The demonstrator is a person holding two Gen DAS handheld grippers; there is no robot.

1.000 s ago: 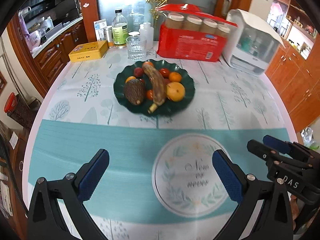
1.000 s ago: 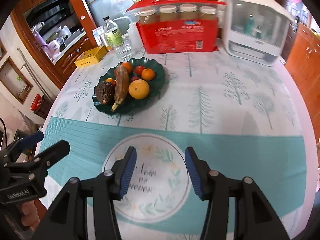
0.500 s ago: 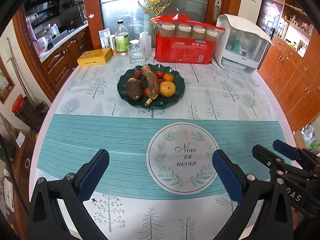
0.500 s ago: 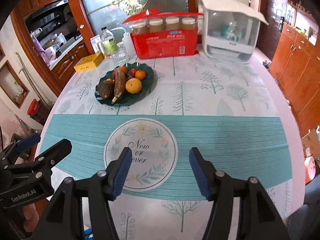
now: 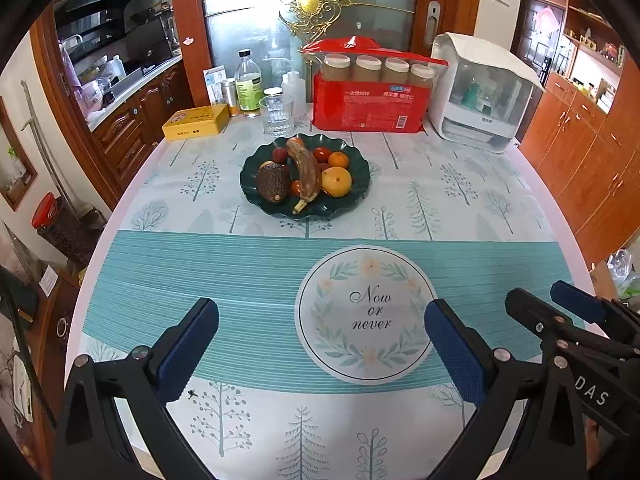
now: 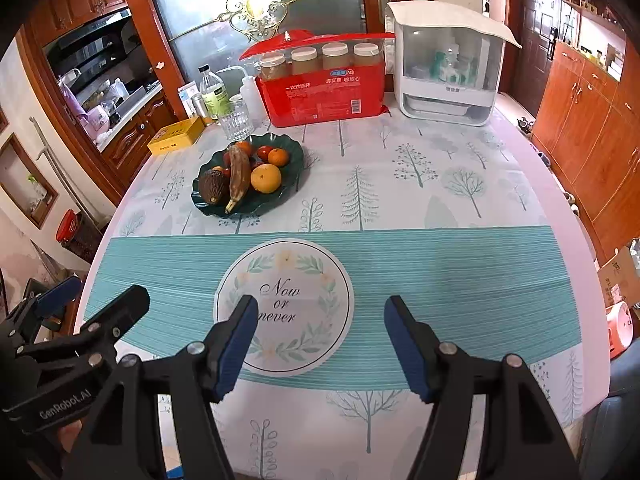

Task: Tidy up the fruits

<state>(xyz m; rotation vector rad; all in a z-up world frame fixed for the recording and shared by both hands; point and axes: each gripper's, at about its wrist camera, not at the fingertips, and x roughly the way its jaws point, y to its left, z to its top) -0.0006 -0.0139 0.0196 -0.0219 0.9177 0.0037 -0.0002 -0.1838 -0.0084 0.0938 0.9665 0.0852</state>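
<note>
A dark green scalloped plate (image 5: 362, 178) (image 6: 294, 148) sits on the far half of the table. It holds a brown-spotted banana (image 5: 307, 170) (image 6: 239, 174), a dark avocado (image 5: 273, 182) (image 6: 214, 187), a large orange (image 5: 337, 181) (image 6: 265, 178), a small tangerine (image 5: 338, 159) (image 6: 278, 156) and several small red fruits. My left gripper (image 5: 320, 340) is open and empty over the table's near edge. My right gripper (image 6: 318, 336) is open and empty beside it, also far from the plate.
Behind the plate stand a drinking glass (image 5: 276, 114), a bottle (image 5: 248, 84), a yellow tin (image 5: 196, 121), a red pack of jars (image 5: 370, 98) and a white cabinet appliance (image 5: 480, 96). A round "Now or never" print (image 5: 368, 312) marks the tablecloth.
Both grippers have pulled back and up from the plate toward the table's near edge. The right gripper's jaws have opened wider. The fruit has not moved.
</note>
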